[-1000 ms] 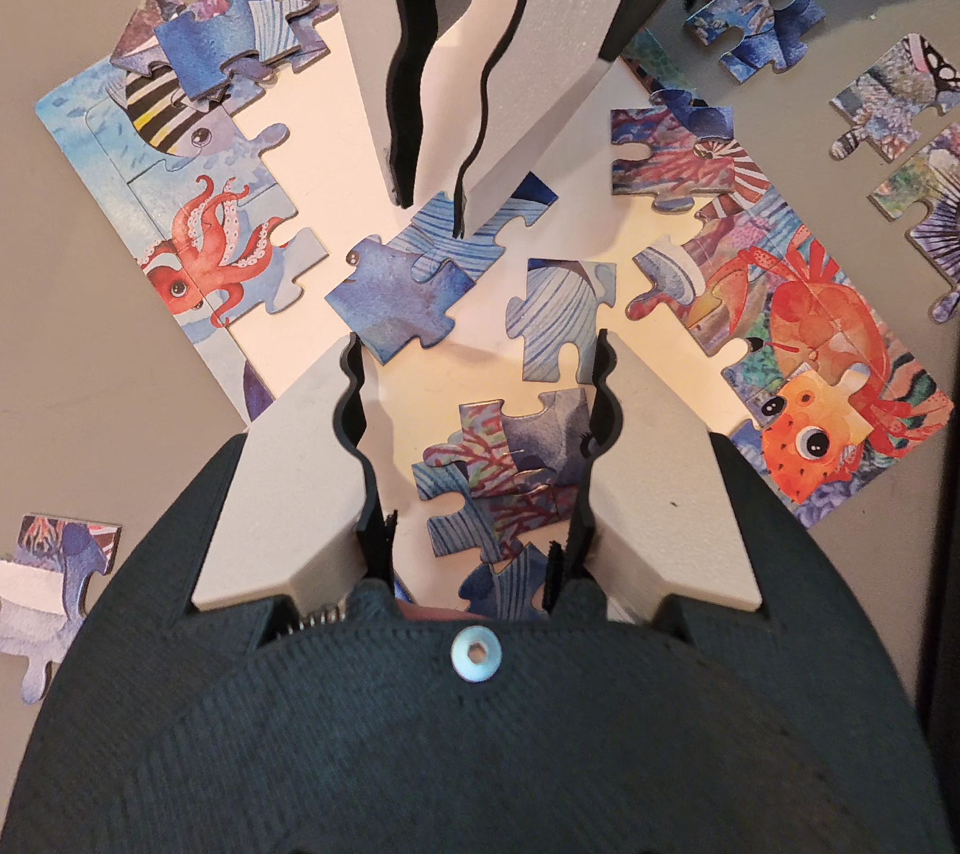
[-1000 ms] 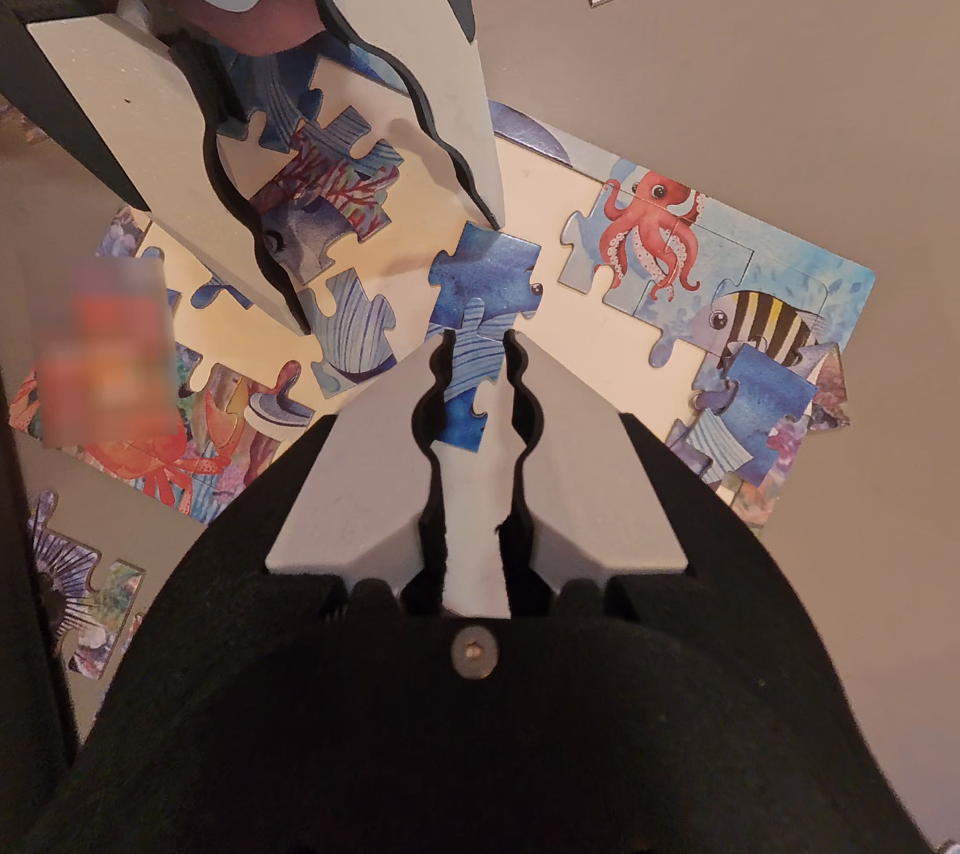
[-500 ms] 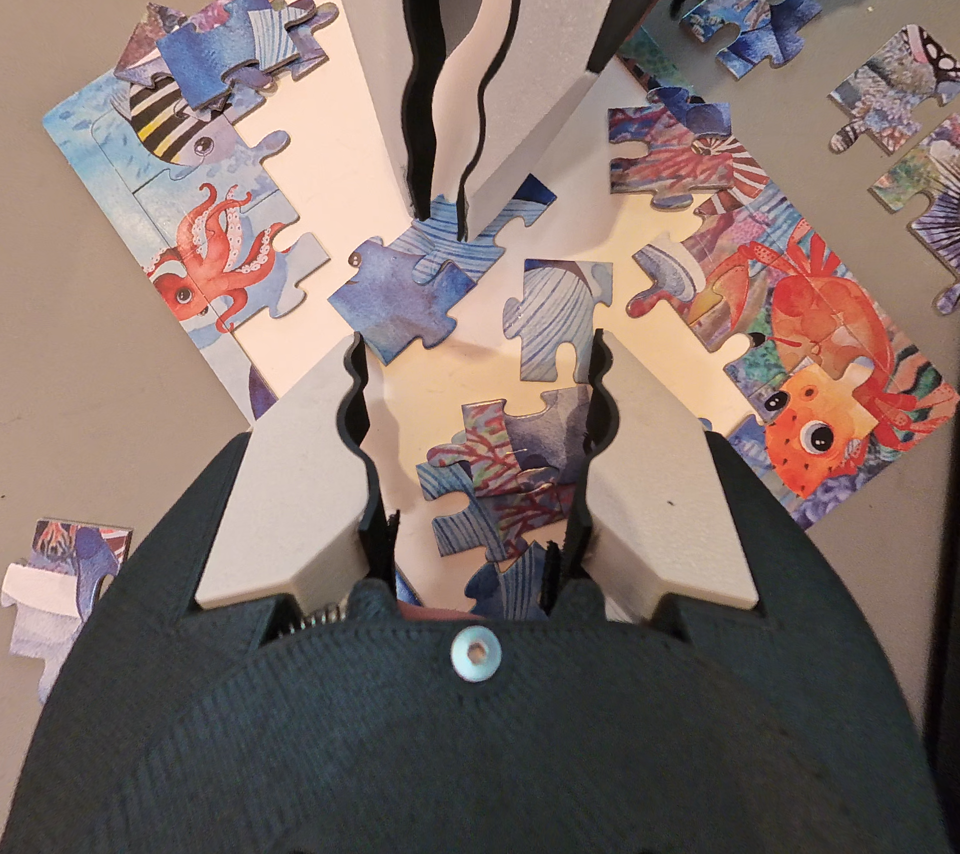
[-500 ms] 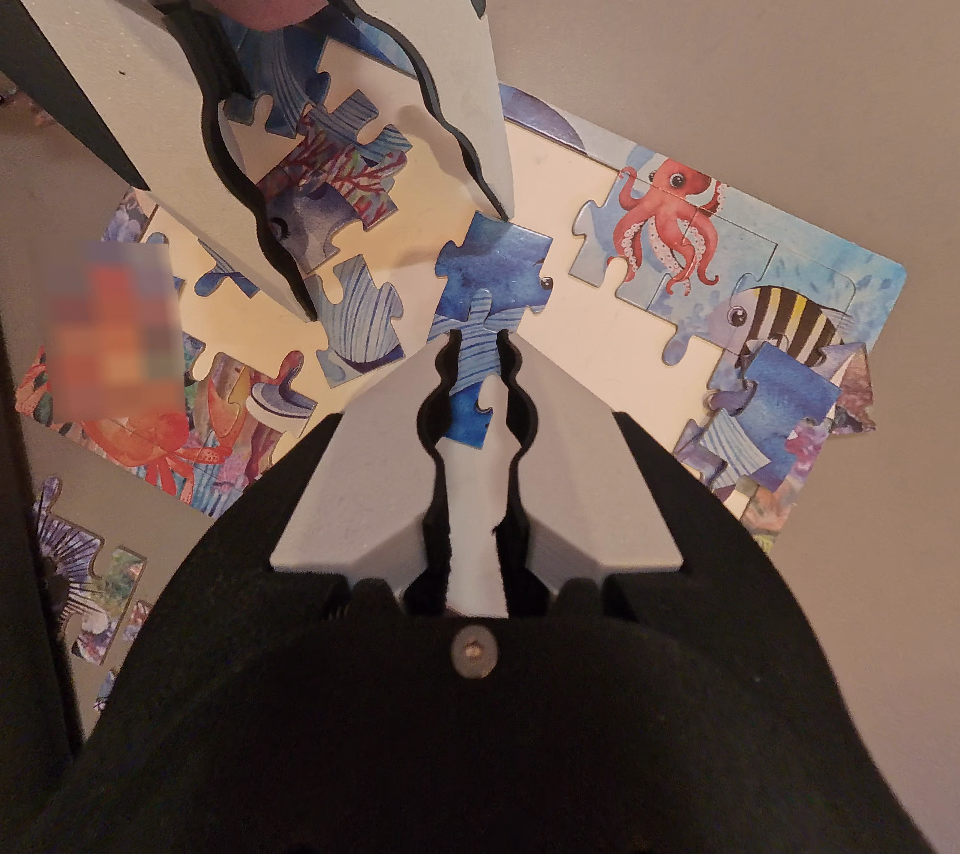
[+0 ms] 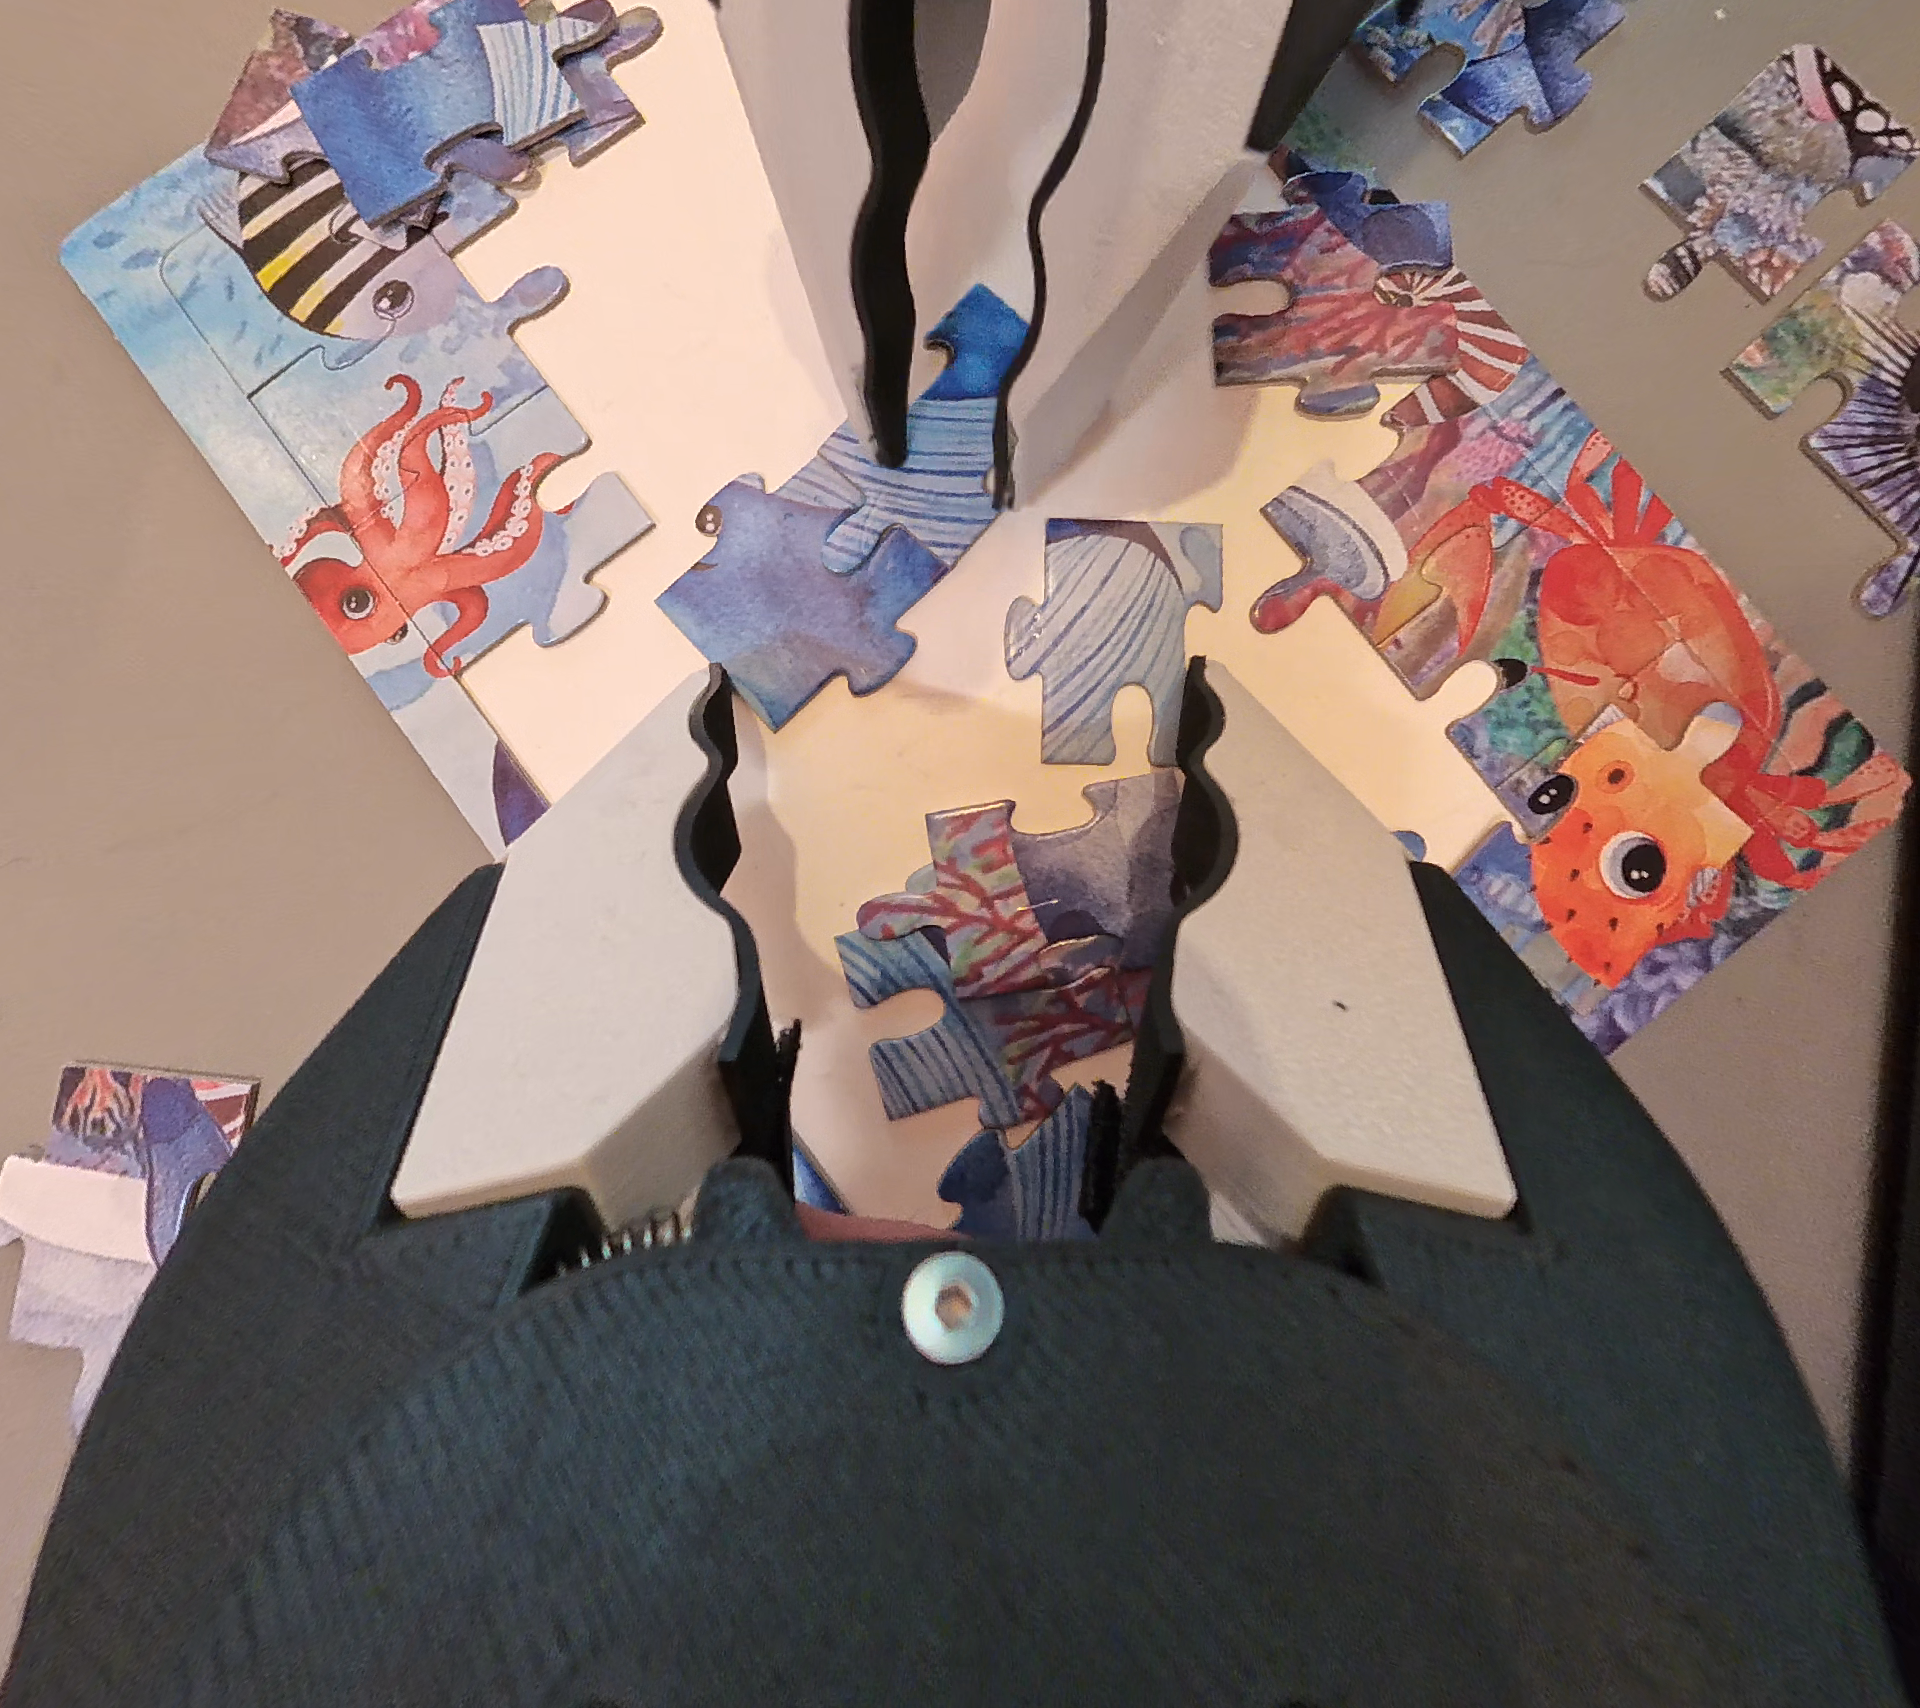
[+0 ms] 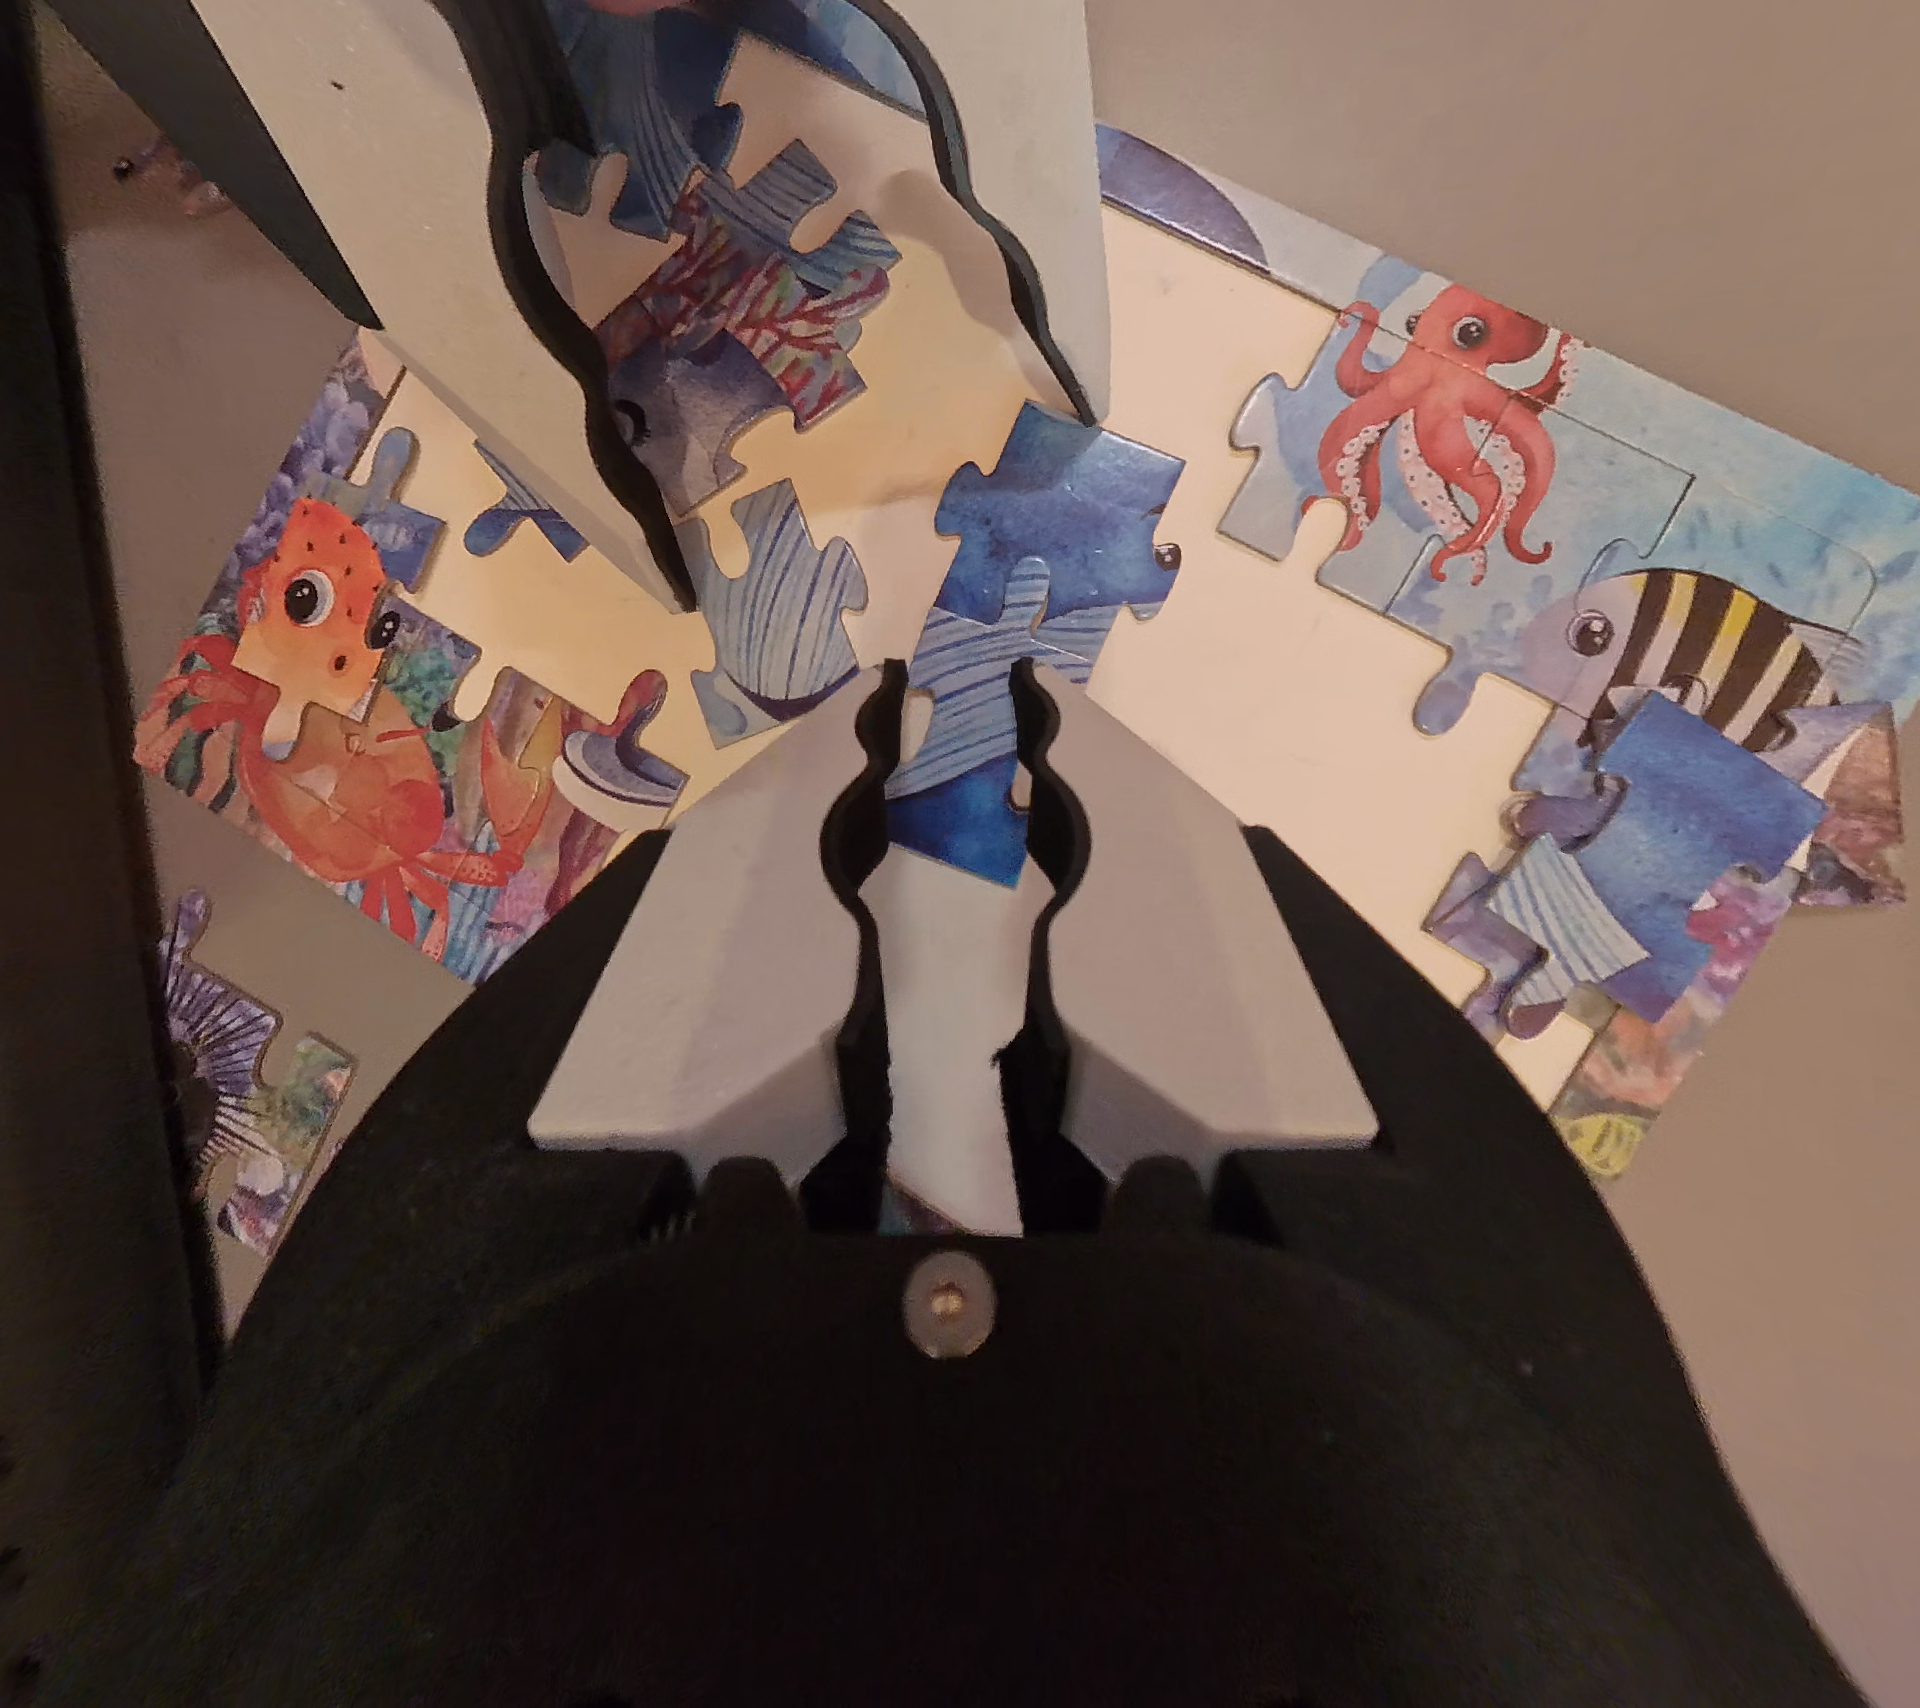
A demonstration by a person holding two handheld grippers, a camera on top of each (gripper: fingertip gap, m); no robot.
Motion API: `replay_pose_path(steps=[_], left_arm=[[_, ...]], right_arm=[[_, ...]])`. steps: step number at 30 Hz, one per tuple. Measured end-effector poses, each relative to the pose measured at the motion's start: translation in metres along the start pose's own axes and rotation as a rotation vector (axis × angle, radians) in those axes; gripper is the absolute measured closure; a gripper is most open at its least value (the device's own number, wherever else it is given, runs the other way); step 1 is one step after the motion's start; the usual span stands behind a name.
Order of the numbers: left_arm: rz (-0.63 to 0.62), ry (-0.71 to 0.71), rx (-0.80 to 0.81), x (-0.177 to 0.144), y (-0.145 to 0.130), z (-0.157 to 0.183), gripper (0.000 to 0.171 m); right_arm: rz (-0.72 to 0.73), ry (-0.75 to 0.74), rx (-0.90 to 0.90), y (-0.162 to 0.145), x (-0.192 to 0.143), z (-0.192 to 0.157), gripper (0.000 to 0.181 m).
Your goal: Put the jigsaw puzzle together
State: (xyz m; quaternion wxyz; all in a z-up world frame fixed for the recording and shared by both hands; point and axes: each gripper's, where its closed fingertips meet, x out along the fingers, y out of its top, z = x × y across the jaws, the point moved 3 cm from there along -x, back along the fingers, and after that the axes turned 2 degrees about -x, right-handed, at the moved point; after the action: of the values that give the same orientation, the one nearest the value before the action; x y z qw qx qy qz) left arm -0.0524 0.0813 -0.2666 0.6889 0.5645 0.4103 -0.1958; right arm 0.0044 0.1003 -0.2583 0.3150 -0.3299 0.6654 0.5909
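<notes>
Now the step in hand seems to be the joining of two whale pieces on the puzzle tray [image 5: 665, 370]. In the right wrist view, the right gripper [image 6: 951, 682] is narrowed around a striped blue piece [image 6: 961, 723] at the frame centre; its tips appear to touch the piece edges, so it is judged to be gripped. This piece is already locked with a dark blue piece with an eye [image 6: 1070, 515] just above it. In the left wrist view, the left gripper [image 5: 951, 687] is held wide open over a coral piece [image 5: 997, 941] and grips nothing; one of its tips stands just beside the dark blue piece [image 5: 790, 609]. A pale striped piece [image 5: 1112, 619] lies free at the centre. Finished parts are seen at both ends: an octopus [image 5: 416, 505] at the left, a crab [image 5: 1621, 609] at the right. Several loose pieces [image 5: 1777, 172] remain on the table at the upper right.

Next, the joined pair probably must be slid and turned toward its place, with flat pressure so that the tab does not lift.
</notes>
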Motion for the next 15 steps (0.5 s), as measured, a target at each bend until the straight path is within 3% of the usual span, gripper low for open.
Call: replay_pose_path(steps=[15], left_arm=[[0.004, -0.006, 0.003, -0.0055, -0.0057, -0.0033, 0.096]], right_arm=[[0.008, -0.012, 0.026, -0.0030, -0.0080, 0.0064, 0.155]])
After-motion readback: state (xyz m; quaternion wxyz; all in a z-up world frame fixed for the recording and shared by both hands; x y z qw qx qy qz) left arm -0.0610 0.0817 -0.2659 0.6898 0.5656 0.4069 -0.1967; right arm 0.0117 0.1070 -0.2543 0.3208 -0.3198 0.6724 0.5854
